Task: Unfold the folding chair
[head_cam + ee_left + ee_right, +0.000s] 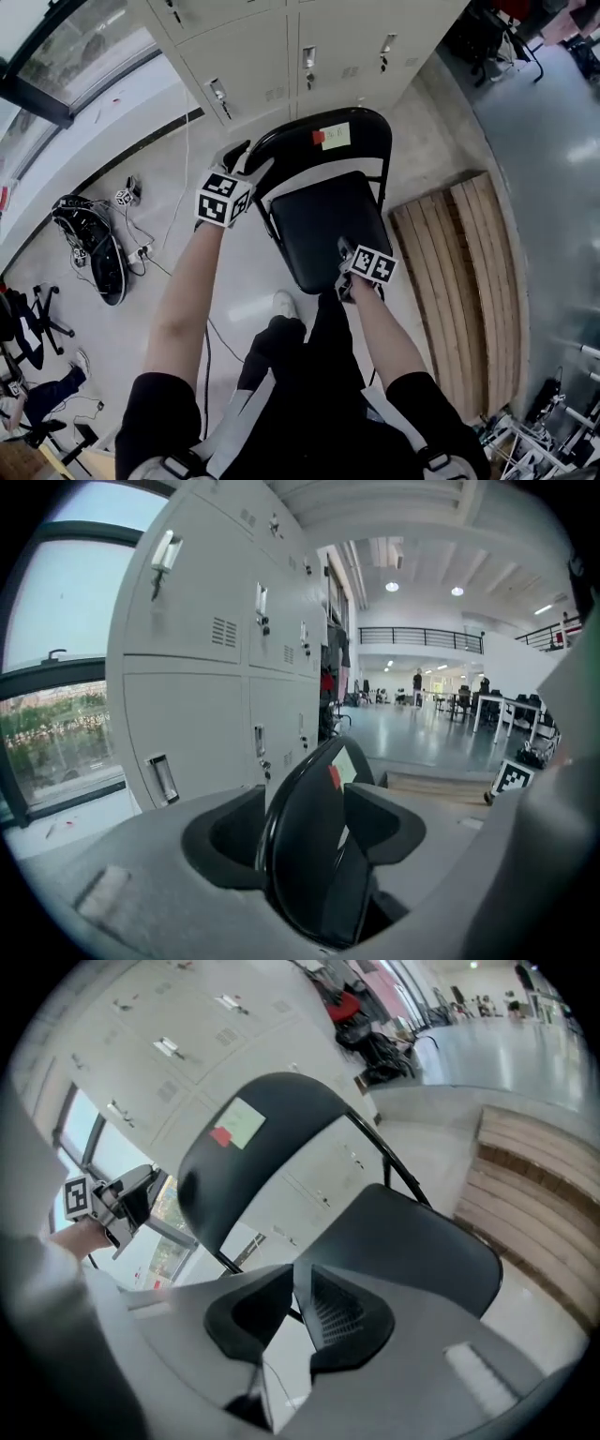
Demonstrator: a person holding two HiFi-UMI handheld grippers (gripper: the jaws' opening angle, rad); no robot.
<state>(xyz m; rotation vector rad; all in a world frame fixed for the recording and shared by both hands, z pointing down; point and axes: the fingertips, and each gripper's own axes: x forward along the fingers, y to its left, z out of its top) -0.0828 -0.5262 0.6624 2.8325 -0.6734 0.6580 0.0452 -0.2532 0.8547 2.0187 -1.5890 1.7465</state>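
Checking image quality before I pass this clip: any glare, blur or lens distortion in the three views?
Head view: sharp, with glare on the floor at right. Left gripper view: fisheye bows the lockers, corners go black, the chair backrest is soft up close. Right gripper view: tilted, lockers washed out and blurred toward the rim; the seat is clear.

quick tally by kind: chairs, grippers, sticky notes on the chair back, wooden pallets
folding chair: 1
grippers: 2 (left gripper, right gripper)
sticky notes: 2 (red note, pale note)
wooden pallet: 1
total: 6
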